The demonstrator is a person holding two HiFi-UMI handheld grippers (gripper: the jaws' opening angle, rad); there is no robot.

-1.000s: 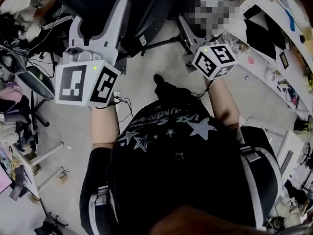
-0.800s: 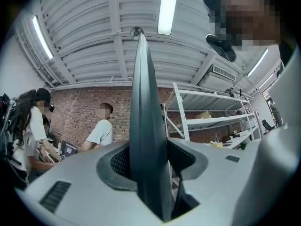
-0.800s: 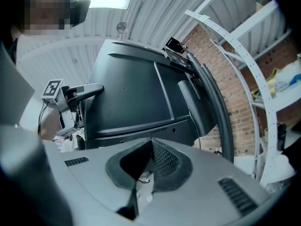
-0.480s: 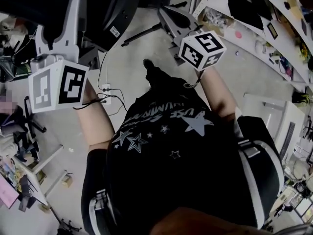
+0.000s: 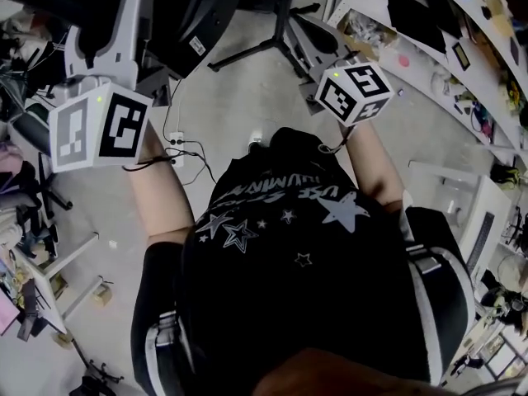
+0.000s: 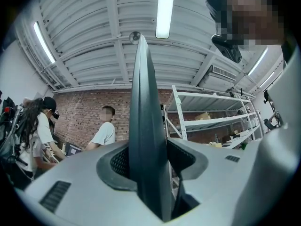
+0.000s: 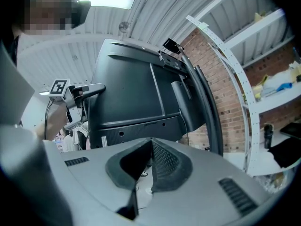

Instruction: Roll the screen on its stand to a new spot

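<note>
The black screen (image 5: 194, 7) on its stand fills the top of the head view, and its back panel (image 7: 136, 98) faces the right gripper view. My left gripper (image 5: 111, 64) reaches up to the screen's side. Its jaws are shut on the screen's thin dark edge (image 6: 146, 126), which stands upright between the pads of the left gripper (image 6: 150, 166). My right gripper (image 5: 355, 93) hangs near the stand's grey base (image 5: 309, 35), apart from the screen. The right gripper (image 7: 151, 142) has its tips together with nothing between them. The left gripper's marker cube (image 7: 59, 88) shows at the screen's far edge.
A white power strip with black cables (image 5: 175, 145) lies on the floor ahead of my feet. Black stand legs (image 5: 256, 49) spread beside it. White shelving with small items (image 5: 437, 48) runs along the right, clutter (image 5: 21, 221) along the left. People (image 6: 106, 131) stand by a brick wall.
Both grippers have shifted across the floor, the left one still clamped on the screen's edge. More of the black legs and the base now shows, and my foot has stepped forward.
</note>
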